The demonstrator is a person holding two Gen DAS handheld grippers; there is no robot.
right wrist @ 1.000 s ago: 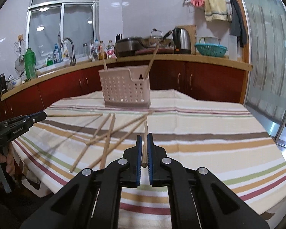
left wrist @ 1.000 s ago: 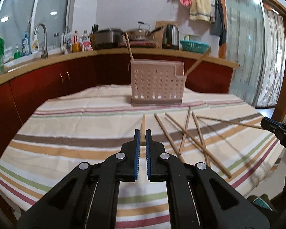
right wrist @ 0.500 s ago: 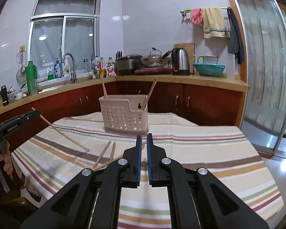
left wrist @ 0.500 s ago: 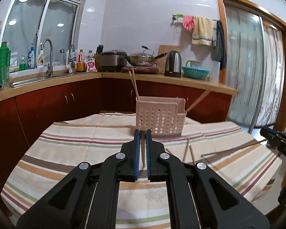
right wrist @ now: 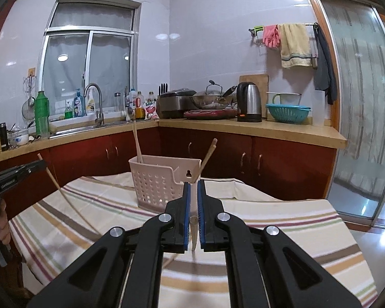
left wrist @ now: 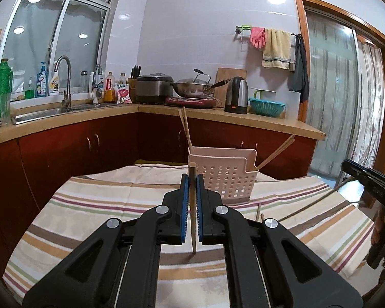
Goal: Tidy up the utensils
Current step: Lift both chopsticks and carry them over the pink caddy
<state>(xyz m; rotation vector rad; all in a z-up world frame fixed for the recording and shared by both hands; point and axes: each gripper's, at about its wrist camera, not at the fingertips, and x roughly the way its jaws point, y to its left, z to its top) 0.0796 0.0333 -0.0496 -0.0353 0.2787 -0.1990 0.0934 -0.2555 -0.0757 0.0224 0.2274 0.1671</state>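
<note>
Just ahead of each claw stands the pink basket (left wrist: 224,179), four chopsticks already inside. Left claw (left wrist: 192,192) and right claw (right wrist: 193,200) each clamp one chopstick (left wrist: 192,205), lifted off the striped counter (left wrist: 102,205). Next, I judge, each stick must tip upright over the basket's rim before release.

The pale pink basket (left wrist: 224,178) with many small holes is smooth plastic. The thin light-brown chopsticks (left wrist: 186,128) are plain matt wood. The striped cloth (left wrist: 95,200) over the table is soft and dull. Each black hand-held gripper (left wrist: 192,179) is smooth plastic with ribbed blue pads (right wrist: 185,206) and shiny metal screws (left wrist: 161,209).
</note>
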